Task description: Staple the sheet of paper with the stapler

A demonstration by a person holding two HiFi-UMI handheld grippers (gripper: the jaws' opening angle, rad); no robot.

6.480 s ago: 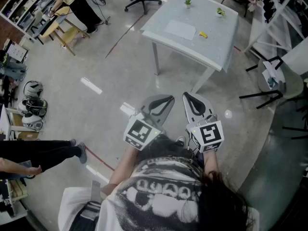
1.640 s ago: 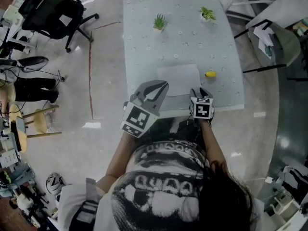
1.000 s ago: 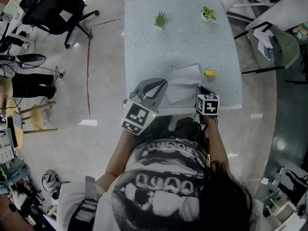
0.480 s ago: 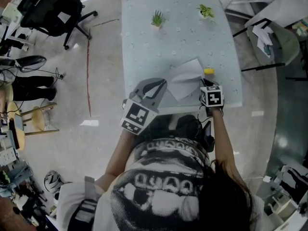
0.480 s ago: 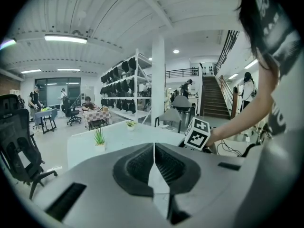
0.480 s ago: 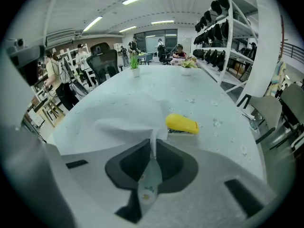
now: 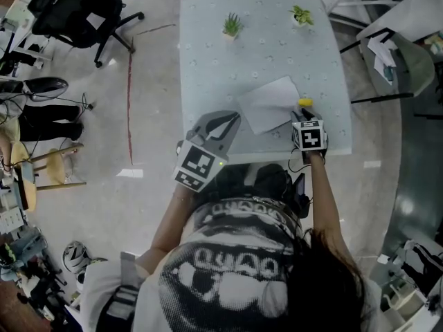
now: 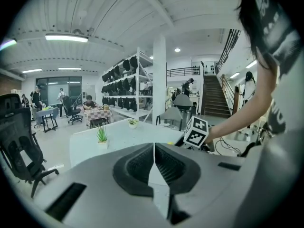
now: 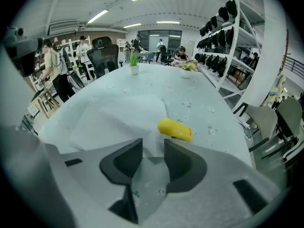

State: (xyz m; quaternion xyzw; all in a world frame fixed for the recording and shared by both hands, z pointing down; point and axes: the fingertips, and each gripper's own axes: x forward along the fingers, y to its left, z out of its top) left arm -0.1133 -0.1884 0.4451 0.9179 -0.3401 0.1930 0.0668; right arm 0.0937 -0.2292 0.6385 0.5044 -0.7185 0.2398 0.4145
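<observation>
A white sheet of paper [image 7: 268, 104] [image 9: 116, 120] lies flat and askew on the pale table [image 7: 208, 68]. Its right corner sits next to a yellow stapler [image 7: 304, 102] [image 9: 175, 128]. My right gripper [image 7: 302, 121] [image 9: 152, 145] hangs over the table's near right part, just short of the stapler. Its jaws are opening, and the paper's near edge shows in the gap with neither pad pressing on it. My left gripper [image 7: 230, 118] [image 8: 153, 148] hovers at the table's front edge left of the paper, shut with nothing in it.
Two small potted plants [image 7: 231, 25] [image 7: 300, 14] stand at the table's far side. A black office chair [image 7: 76, 9] is on the floor to the left, and a grey chair [image 7: 405, 54] to the right. People sit and stand far off across the room.
The right gripper dragged the lifted paper rightward to the stapler. The paper now lies flat, and the right jaws have opened off it. The left gripper stayed put.
</observation>
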